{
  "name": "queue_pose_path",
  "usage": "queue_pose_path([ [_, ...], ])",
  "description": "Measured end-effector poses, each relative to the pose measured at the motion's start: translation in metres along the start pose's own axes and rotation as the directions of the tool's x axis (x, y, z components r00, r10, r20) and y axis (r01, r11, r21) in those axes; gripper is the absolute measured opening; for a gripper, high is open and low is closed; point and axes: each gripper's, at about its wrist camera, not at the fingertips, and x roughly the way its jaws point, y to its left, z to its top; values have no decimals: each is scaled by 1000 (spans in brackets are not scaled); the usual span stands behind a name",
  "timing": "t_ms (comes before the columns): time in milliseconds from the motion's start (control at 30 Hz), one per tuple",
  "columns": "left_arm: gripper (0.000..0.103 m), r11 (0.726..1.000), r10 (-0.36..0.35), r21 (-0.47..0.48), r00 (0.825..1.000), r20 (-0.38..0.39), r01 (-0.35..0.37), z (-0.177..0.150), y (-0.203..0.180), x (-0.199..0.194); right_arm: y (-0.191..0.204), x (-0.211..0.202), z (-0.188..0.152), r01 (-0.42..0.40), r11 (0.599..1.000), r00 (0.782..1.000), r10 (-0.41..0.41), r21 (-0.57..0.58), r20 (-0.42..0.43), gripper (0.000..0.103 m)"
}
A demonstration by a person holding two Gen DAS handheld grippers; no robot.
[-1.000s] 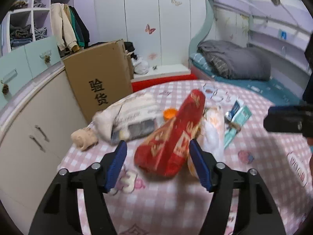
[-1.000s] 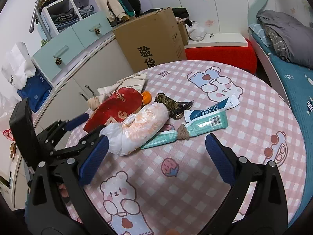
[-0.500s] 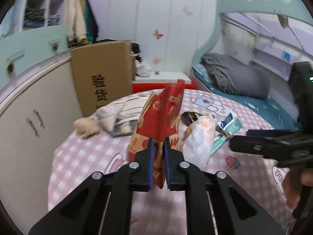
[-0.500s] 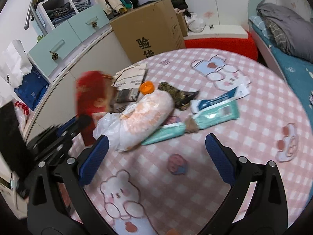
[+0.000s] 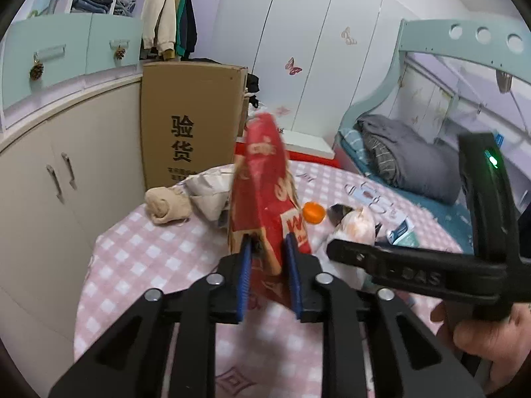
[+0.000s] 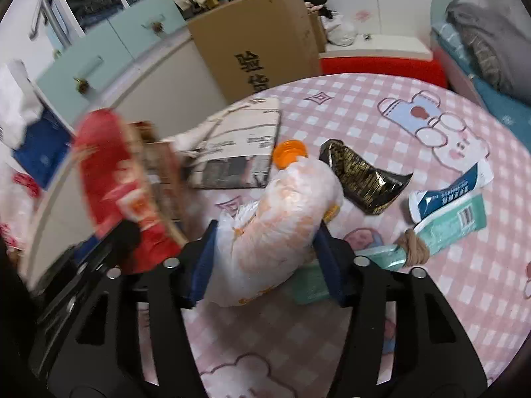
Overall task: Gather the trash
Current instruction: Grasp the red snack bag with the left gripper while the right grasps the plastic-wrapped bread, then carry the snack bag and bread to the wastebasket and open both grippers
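The red bag [image 5: 265,192] is clamped upright in the left claw [image 5: 267,265]; the white bag [image 6: 282,225] (contents orange, unclear) is being closed on by the right claw [image 6: 265,262].

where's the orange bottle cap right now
In the right wrist view the orange bottle cap lies on the checked tablecloth, between the newspaper and the black snack wrapper, touching the white plastic bag.

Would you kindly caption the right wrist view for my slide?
Right hand-held gripper, jaws just closing, straddles a white-and-orange plastic bag on the pink checked tablecloth.
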Motion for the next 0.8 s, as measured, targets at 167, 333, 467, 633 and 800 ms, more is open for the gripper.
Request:
queue_pose_path([
  [167,14,999,-22,-38,1000,22,23,-4,2,-7,-10,-25,-2,-47,999,998,46,13,40,51],
  [333,14,998,-14,-63,998,67,19,-8,2,-35,-15,-52,-4,-92,996,993,91,17,75,51],
  [467,14,997,19,-79,994,111,-10,-7,5,-67,-7,-69,-4,-116,993,988,115,0,102,51],
  [633,14,993,102,-79,985,141,-92,-6,12,-109,20,-83,-7,-141,988,981,147,-60,123,51],
  [800,14,974,201,-134,968,149,-182,-9,33,-151,62,-83,-13,-170,976,976,186,-135,114,51],
])
